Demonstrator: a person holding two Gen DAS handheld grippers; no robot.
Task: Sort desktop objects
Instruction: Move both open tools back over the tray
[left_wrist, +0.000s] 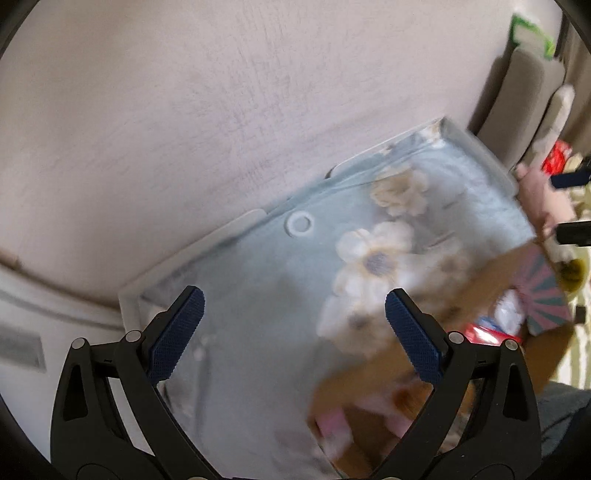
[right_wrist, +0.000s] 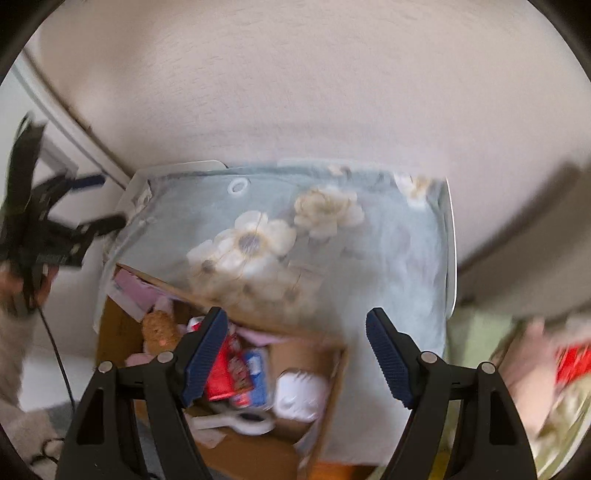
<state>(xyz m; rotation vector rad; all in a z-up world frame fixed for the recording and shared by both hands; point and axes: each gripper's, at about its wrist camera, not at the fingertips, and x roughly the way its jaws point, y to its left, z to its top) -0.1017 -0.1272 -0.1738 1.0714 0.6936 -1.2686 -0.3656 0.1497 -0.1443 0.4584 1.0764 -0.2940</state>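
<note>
Desktop objects lie jumbled in an open cardboard box (right_wrist: 122, 332) that stands on a desk (right_wrist: 424, 258) draped in a pale blue cloth printed with cream flowers. From the right wrist view the box sits at the near left corner of the desk, below and between the fingers of the right gripper (right_wrist: 295, 354). Those fingers stand well apart with nothing between the blue pads. The left gripper (left_wrist: 293, 332) hangs above the cloth beside the box, its fingers likewise apart and empty; in the right wrist view it shows at the far left edge, held off the desk's side.

Inside the box, blur hides much detail. A small brown plush toy (right_wrist: 159, 326) rests near the back left, a red packet (right_wrist: 221, 373) and a blue and white packet (right_wrist: 256, 373) stand in the middle, a white rounded object (right_wrist: 299, 398) lies to the right, and a white handled tool (right_wrist: 240, 422) lies along the front.

The plush should be light and soft, so a pinch across its body would likely hold. The packets look thin and crinkly, probably slippery; taking them by an upper edge seems safest. The white rounded object looks rigid and wide, perhaps near the limit of the fingers' spread. The handled tool is best taken across its narrow handle.
</note>
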